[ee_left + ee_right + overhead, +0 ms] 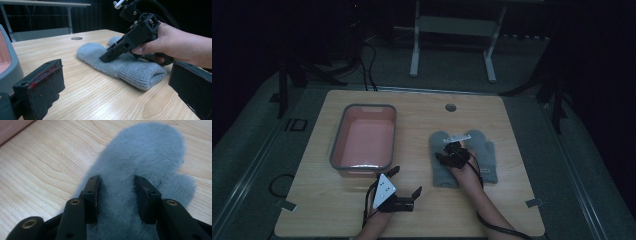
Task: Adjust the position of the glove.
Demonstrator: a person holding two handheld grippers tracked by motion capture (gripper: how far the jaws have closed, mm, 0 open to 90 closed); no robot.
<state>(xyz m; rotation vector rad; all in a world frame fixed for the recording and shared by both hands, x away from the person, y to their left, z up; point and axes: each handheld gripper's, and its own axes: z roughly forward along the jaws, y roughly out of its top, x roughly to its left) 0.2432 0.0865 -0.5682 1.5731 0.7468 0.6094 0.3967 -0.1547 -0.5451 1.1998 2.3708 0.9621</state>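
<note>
The right tool [116, 200] points down onto a fluffy grey mitten [140, 162] that lies flat on the table [422, 200], next to a second mitten [484, 150]. Its jaws are apart, pressed into the fluff. The left tool [404, 187] waits wide open near the pink tub [362, 162].

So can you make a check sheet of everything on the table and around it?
Surface: wooden table, small round hole near far edge.
Job's things: two grey mittens flat, side by side; pink bin with grey rim at left.
Clutter: nothing seen.
Grippers: right gripper open, jaws pressed down into one mitten's fleece; left gripper open, hovering near the bin.
Cables: black cable trailing from the right gripper; more on the floor behind.
Surroundings: dark room, white table frame beyond.
</note>
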